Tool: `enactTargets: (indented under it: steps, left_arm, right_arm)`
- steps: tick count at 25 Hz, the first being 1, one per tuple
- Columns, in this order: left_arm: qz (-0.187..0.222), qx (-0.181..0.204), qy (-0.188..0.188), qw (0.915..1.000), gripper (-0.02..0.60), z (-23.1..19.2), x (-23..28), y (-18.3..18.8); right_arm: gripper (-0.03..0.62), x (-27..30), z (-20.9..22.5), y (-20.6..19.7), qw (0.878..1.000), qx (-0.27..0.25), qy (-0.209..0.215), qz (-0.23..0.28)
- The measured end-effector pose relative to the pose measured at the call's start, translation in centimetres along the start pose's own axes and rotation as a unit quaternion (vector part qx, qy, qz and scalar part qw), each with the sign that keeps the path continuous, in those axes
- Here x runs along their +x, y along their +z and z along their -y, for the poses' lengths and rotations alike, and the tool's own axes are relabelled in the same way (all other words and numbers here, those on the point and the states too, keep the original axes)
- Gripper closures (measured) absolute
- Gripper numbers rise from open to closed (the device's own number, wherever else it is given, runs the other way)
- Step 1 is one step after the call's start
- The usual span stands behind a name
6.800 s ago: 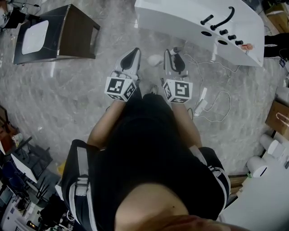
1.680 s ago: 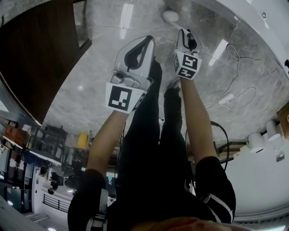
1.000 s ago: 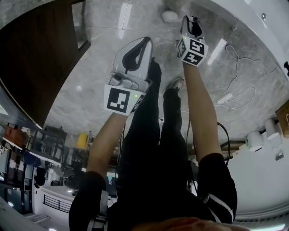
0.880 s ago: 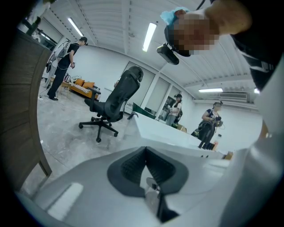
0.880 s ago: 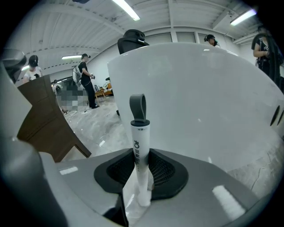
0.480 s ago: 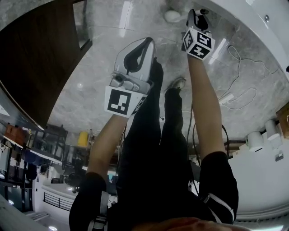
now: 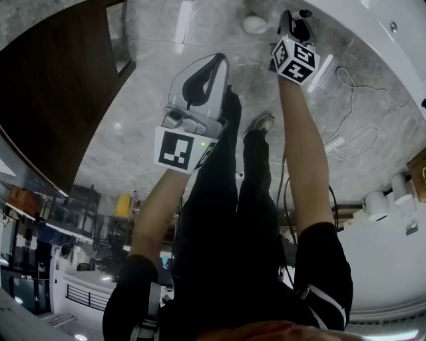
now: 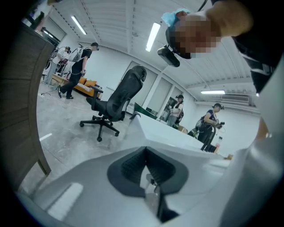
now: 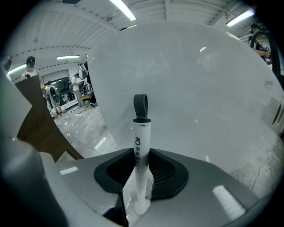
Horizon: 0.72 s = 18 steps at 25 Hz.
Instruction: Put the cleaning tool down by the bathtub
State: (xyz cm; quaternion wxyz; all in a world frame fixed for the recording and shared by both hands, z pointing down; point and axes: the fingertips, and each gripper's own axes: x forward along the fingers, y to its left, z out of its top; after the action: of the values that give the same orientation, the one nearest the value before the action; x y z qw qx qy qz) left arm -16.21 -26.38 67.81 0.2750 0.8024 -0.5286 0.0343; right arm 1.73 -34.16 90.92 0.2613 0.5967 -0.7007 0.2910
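Observation:
My right gripper [image 7: 293, 18] is stretched forward to the foot of the white bathtub [image 7: 373, 26]. It is shut on the cleaning tool's white handle [image 9: 141, 146], which stands up between the pads. The handle's dark loop [image 9: 140, 106] points at the tub's curved wall [image 9: 199, 88], close to it. The tool's working end is hidden. My left gripper [image 7: 212, 66] hangs lower and to the left over the marble floor. Its jaws are shut with nothing in them, as the left gripper view [image 8: 148, 177] shows.
A white rounded object [image 7: 255, 24] lies on the floor by the tub, left of my right gripper. A dark wooden cabinet [image 7: 53, 86] fills the left. A white cable and power strip [image 7: 336, 141] trail at the right. An office chair [image 8: 116, 99] and people stand farther off.
My right gripper has reached farther forward and to the right, toward the tub, still holding the handle. The left gripper has barely moved.

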Motion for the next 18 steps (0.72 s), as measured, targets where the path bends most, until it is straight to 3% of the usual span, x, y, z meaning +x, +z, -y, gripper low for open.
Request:
enactTargets:
  steps: [18]
  left_arm:
    - [0.002, 0.000, -0.002, 1.0000, 0.572, -1.2, 0.9, 0.9]
  right_arm:
    - [0.480, 0.8, 1.2, -0.3, 0.999, 0.033, -0.014, -0.012]
